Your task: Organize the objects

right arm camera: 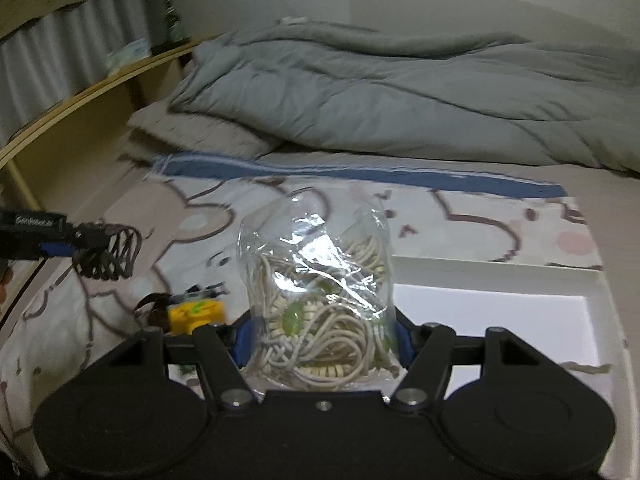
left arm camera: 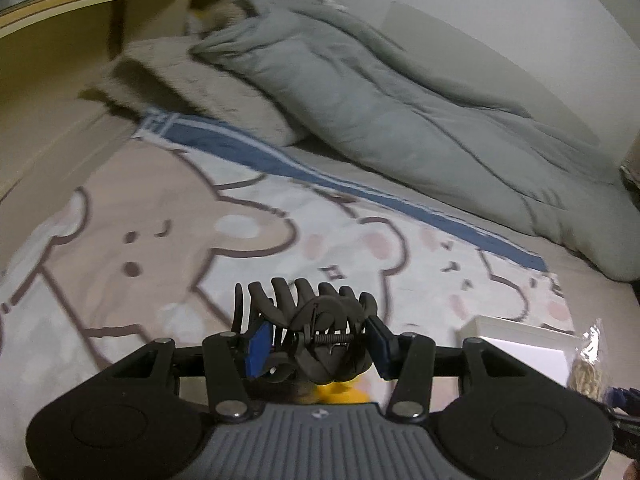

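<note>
Each hand-held gripper carries 1 item toward the white box (right arm camera: 500, 280) for sorting: left hand-held gripper (left arm camera: 316, 342) clamped on the black hair claw (left arm camera: 316, 320), right hand-held gripper (right arm camera: 320, 340) pinching the bag of cords (right arm camera: 316, 292)

left gripper (left arm camera: 318, 344): blue-padded fingers closed on a black hair claw clip (left arm camera: 308, 320), held above the bed
right gripper (right arm camera: 322, 340): fingers clamped on a clear bag of cords (right arm camera: 316, 300), level, pointing forward

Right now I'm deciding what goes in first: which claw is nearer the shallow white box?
Right. The right claw, holding the clear bag of cords, hovers at the white box; the left claw is farther left.
</note>
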Demonstrator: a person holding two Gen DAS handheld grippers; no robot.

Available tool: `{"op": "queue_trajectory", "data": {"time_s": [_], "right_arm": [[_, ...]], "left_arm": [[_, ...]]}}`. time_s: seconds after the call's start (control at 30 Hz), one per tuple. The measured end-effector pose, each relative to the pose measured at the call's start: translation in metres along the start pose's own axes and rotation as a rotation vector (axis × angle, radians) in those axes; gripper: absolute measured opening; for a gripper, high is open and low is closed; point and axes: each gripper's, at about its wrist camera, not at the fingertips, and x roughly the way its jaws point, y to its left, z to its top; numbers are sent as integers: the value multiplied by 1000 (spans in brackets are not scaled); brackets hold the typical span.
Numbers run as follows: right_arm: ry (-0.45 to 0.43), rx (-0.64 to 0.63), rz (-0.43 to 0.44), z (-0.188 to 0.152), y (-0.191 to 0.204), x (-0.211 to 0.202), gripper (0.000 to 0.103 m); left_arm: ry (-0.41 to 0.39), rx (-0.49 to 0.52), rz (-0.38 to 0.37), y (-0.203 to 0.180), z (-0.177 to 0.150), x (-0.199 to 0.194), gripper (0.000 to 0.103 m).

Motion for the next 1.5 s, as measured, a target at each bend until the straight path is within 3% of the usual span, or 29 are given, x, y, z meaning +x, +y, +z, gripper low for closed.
{"op": "queue_trajectory", "data": {"time_s": [0.77, 1.13, 1.27, 1.5], "right_arm": [[-42, 322, -248, -16, -140, 14, 66], [-48, 306, -302, -13, -166, 42, 66], [-93, 228, -350, -12, -170, 49, 66], [-11, 197, -415, -15, -181, 78, 66]], "left_arm": [[13, 212, -243, -130, -27, 21, 51], [99, 217, -347, -196, -42, 79, 51], [153, 223, -385, -214, -57, 105, 51], [241, 203, -407, -227, -79, 144, 51]]}}
